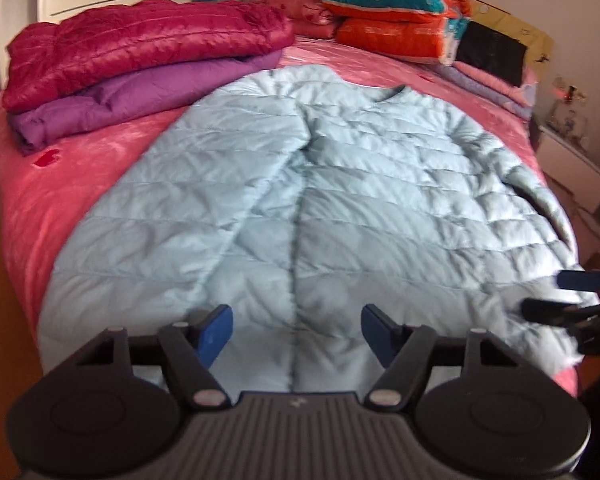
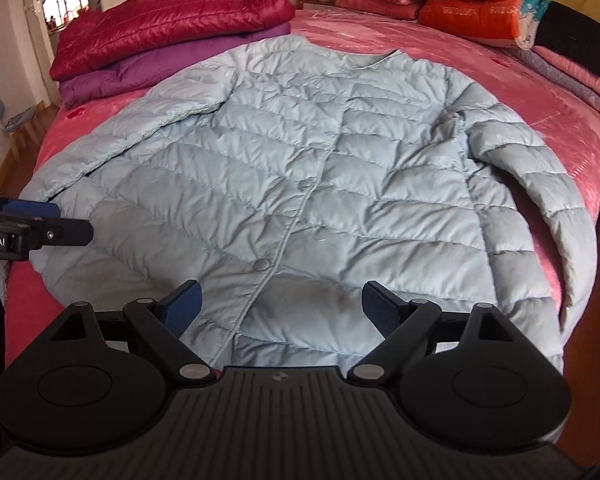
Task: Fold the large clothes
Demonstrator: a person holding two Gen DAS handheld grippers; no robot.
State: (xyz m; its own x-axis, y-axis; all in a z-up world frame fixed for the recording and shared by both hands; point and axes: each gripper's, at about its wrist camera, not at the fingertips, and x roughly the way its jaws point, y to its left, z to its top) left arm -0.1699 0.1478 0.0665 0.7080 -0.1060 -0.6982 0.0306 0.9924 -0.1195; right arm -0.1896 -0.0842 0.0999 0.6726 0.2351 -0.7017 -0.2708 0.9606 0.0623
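So we've got a pale blue quilted down jacket [image 2: 308,184] spread flat, front side up, across the pink bedspread [image 2: 512,92], snaps down the middle done up, collar pointing toward the far end of the bed. Both sleeves lie along its sides.

Our left tool [image 1: 296,334] hangs over the hem, blue pads spread apart with nothing pinched between them. Our right tool [image 2: 280,306] is released too, jaws wide over the lower front near the bottom snap, not touching fabric as far as we can tell.

At the far left of the bed we've got a folded crimson puffer jacket [image 2: 168,28] stacked on a folded purple one [image 2: 148,76]. Orange and teal pillows [image 2: 472,4] sit up by the head end.
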